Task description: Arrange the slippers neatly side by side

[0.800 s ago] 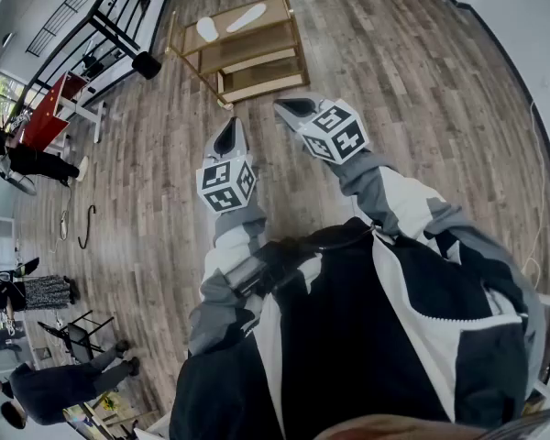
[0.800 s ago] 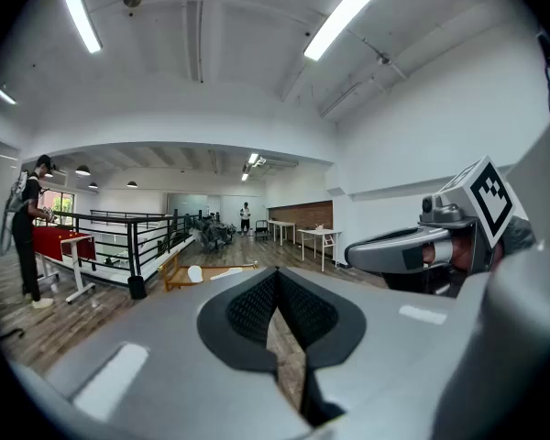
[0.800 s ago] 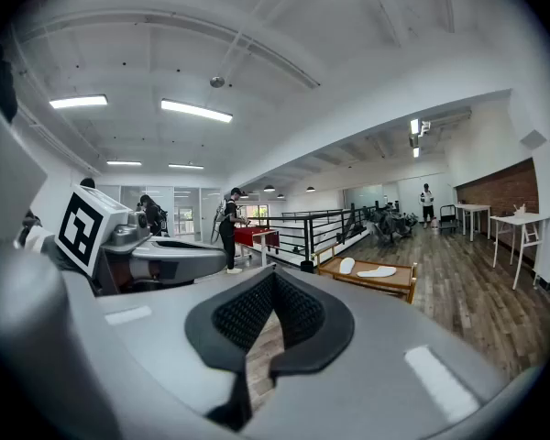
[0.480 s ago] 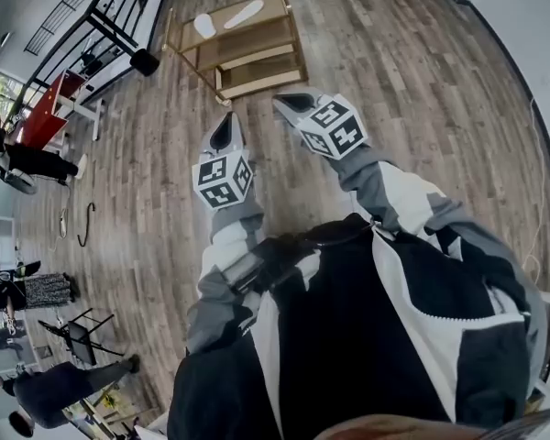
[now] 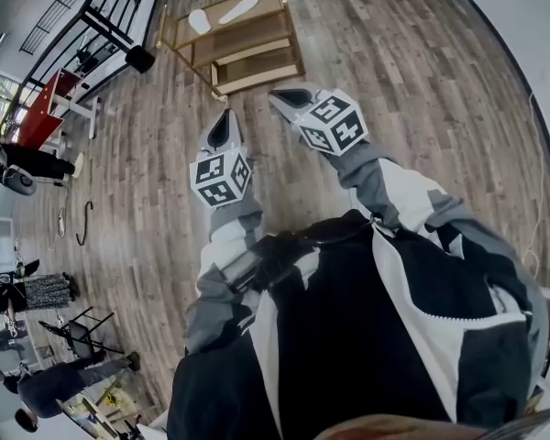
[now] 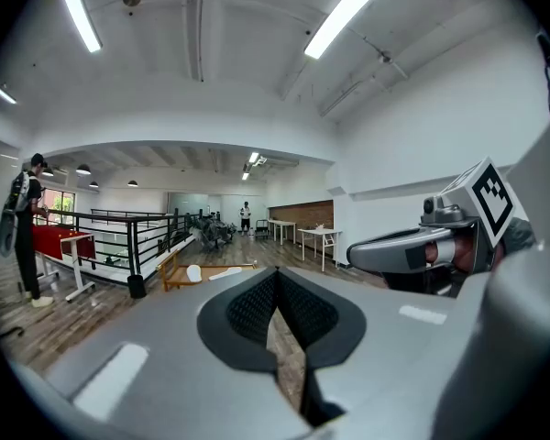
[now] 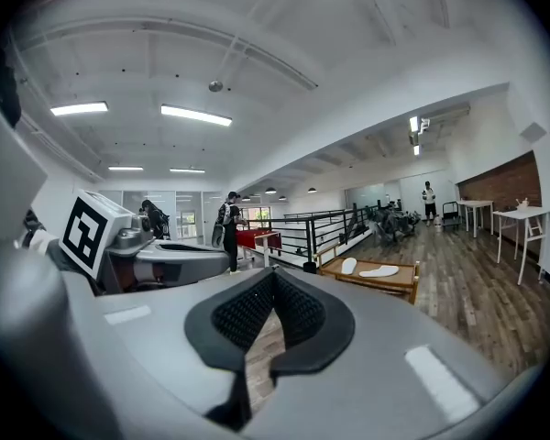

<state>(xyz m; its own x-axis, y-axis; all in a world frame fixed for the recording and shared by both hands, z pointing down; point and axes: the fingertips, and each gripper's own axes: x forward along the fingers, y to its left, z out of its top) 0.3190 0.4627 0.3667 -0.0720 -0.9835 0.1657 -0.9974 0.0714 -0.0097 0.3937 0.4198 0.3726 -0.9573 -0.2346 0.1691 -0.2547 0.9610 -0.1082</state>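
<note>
In the head view the left tongs [image 5: 225, 126] and the right tongs [image 5: 289, 100] are held out side by side over a wood-plank floor [image 5: 394, 71], both aimed toward the top of the frame. Each gripper view shows its own pair pressed together, with nothing between the pads.

The first slipper [image 5: 199, 22] and the second slipper [image 5: 239, 9], both white, lie apart and at different angles. They are on the top tier of a low wooden shelf [image 5: 257, 51] in the upper centre, well ahead of both tongs.

Only the head view shows the shelf's lower tiers from above, and the person's black-and-white jacket [image 5: 367, 337] filling the bottom of the frame.

The gripper views show the room at eye level instead, with a black railing [image 6: 119, 236] and ceiling strip lights. The left gripper view catches the right tongs at its right edge and a standing person [image 6: 23, 227] at its left edge. The right gripper view has the left tongs at its left and two people beside a red desk [image 7: 252, 238].
</note>
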